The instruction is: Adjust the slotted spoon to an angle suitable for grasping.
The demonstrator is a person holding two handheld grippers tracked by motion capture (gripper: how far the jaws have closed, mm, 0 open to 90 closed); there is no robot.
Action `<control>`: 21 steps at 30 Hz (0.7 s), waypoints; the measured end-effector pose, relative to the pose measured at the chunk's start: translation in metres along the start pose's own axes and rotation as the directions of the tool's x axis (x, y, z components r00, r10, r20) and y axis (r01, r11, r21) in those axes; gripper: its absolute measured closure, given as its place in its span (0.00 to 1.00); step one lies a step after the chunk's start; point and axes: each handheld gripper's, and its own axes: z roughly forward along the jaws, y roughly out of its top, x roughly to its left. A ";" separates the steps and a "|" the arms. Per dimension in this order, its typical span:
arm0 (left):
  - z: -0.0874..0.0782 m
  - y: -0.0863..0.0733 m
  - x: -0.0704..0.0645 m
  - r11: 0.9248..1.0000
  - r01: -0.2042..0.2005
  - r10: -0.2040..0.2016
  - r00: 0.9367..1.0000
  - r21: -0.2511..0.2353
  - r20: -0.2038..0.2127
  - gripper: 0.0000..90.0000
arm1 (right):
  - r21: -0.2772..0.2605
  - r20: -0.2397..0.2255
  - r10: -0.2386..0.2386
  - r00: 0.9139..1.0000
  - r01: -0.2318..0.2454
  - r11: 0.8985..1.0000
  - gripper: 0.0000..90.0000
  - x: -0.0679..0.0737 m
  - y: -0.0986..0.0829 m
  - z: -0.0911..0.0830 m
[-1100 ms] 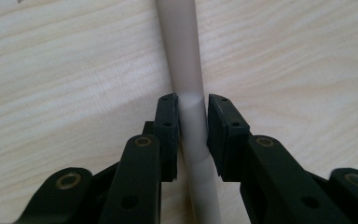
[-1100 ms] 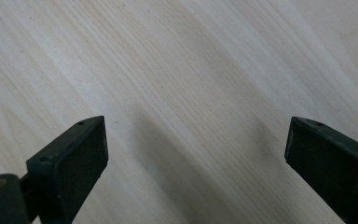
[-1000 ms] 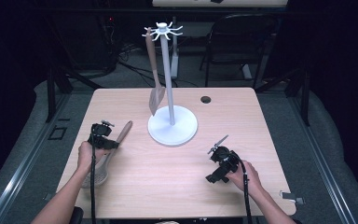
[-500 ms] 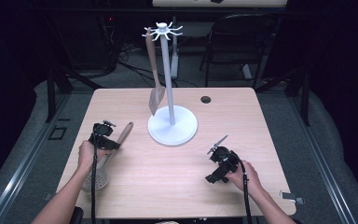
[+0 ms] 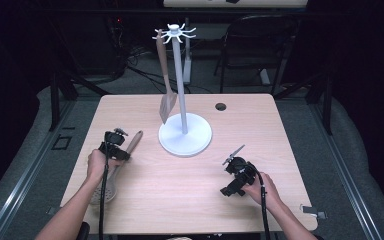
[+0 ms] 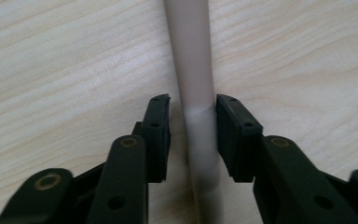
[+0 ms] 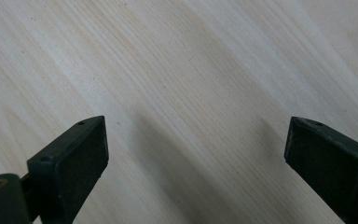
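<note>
A wooden slotted spoon (image 5: pixel 130 146) lies on the table's left side, its round head (image 5: pixel 108 191) toward the person. My left gripper (image 5: pixel 115 146) is low over its handle (image 6: pixel 196 70). The jaws straddle it narrowly: the right pad (image 6: pixel 235 135) touches the handle and a thin gap remains at the left pad (image 6: pixel 158 135). A white utensil stand (image 5: pixel 185 135) rises mid-table, with a wooden spatula (image 5: pixel 166 85) hanging from its top hooks. My right gripper (image 5: pixel 236 176) is held at the front right, open wide (image 7: pixel 196 135) over bare wood.
A dark round hole (image 5: pixel 220 106) marks the table's far side, right of the stand. A chair (image 5: pixel 260 45) and cables sit beyond the far edge. Bare tabletop (image 5: pixel 180 190) stretches between my two hands.
My left gripper has edged slightly right over the spoon handle. The right gripper, stand and spatula have not moved.
</note>
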 end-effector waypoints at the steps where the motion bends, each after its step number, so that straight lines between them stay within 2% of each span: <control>1: 0.000 0.000 0.000 1.000 -0.003 0.003 1.000 -0.002 0.007 0.77 | 0.001 0.000 0.000 1.000 0.000 1.000 0.06 0.000 0.000 0.000; 8: 0.000 -0.001 0.003 1.000 0.003 -0.002 1.000 -0.009 0.026 0.81 | 0.011 0.003 -0.003 1.000 0.003 1.000 0.06 0.000 0.000 0.000; 13: 0.000 -0.003 0.006 0.999 0.031 -0.030 0.998 -0.027 0.055 0.81 | 0.009 0.003 -0.003 1.000 0.003 1.000 0.07 0.000 0.000 0.000; 15: -0.002 -0.004 0.007 0.999 0.027 -0.025 0.998 -0.036 0.055 0.81 | 0.008 0.003 -0.004 1.000 0.004 1.000 0.07 0.000 0.000 0.000; 21: -0.011 -0.007 0.011 0.994 0.048 -0.042 0.997 -0.095 0.069 0.82 | 0.011 0.005 -0.006 1.000 0.006 1.000 0.07 0.000 0.000 0.000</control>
